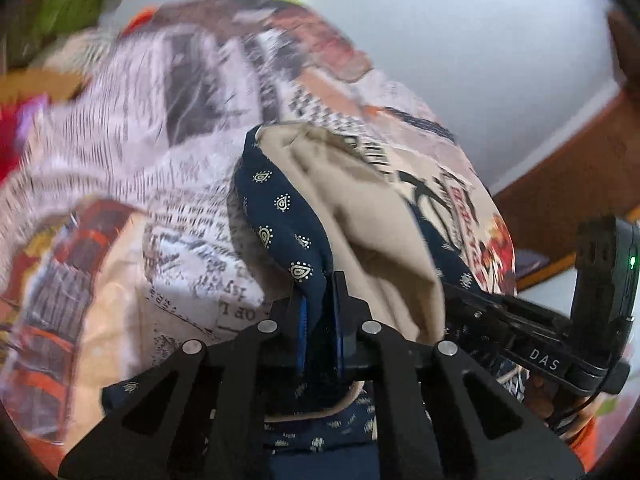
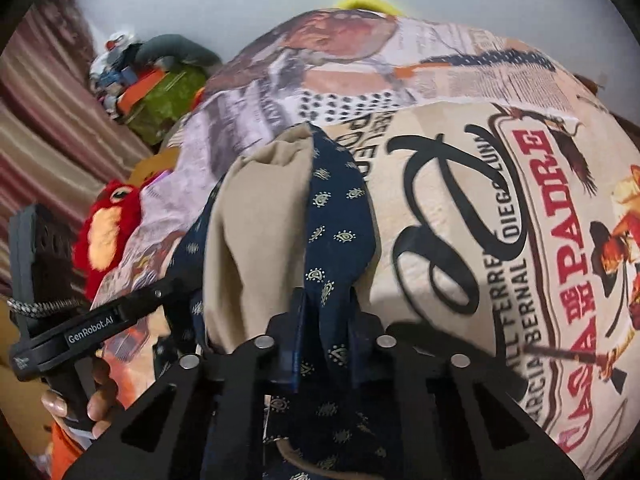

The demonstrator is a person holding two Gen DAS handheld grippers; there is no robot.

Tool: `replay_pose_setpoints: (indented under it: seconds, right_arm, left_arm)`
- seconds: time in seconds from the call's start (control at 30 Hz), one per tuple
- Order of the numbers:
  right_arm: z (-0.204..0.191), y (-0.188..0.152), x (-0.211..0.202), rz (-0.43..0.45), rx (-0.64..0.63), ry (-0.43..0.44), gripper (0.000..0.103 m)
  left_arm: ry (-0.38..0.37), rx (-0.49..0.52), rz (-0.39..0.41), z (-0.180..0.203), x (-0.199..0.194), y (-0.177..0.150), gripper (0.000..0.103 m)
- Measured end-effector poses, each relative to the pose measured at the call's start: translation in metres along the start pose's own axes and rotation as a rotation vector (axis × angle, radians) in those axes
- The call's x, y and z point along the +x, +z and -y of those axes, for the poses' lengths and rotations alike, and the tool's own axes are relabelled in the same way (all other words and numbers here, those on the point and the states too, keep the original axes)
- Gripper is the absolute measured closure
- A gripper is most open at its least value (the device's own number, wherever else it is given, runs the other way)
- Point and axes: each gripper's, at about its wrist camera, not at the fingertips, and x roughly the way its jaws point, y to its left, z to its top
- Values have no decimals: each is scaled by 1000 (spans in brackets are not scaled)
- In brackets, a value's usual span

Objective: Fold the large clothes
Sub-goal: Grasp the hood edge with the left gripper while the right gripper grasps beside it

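Observation:
A navy garment with small cream paisley marks and a beige lining (image 1: 288, 216) hangs bunched between both grippers, above a printed bedspread. My left gripper (image 1: 320, 300) is shut on a fold of the navy cloth. My right gripper (image 2: 324, 312) is shut on another fold of the same garment (image 2: 340, 216). The beige lining (image 2: 256, 240) bulges to the left of my right gripper. The left gripper's body (image 2: 80, 328) shows at the left of the right wrist view, and the right gripper's body (image 1: 560, 344) at the right of the left wrist view.
A bedspread with newspaper and poster prints (image 2: 520, 208) covers the surface below. A red plush toy (image 2: 108, 232) lies at its left edge. A pile of coloured items (image 2: 160, 92) sits by a striped curtain (image 2: 40, 128). A white wall (image 1: 480, 40) and wooden frame (image 1: 580, 176) stand behind.

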Motion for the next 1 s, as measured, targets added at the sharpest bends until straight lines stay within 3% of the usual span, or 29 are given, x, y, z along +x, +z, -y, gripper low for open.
replay_pose_setpoints:
  seconds: [0.2, 0.33, 0.53, 0.77, 0.93, 1.0]
  right_arm:
    - [-15, -23, -46, 40, -62, 17, 91]
    - [-17, -47, -80, 64, -75, 31, 92]
    - [-20, -102, -109, 31, -104, 16, 92]
    - [-24, -171, -106, -45, -130, -45, 92]
    - [-19, -190, -102, -77, -66, -45, 91]
    - [-18, -189, -102, -110, -47, -31, 85]
  left_arm:
    - [24, 154, 34, 34, -43, -17, 94]
    - [24, 242, 31, 49, -73, -45, 94]
    - [17, 312, -57, 61, -87, -99, 94]
    - [65, 274, -194, 48, -71, -160, 94]
    - [153, 293, -239, 34, -62, -186, 93]
    - [157, 294, -237, 31, -67, -187, 93]
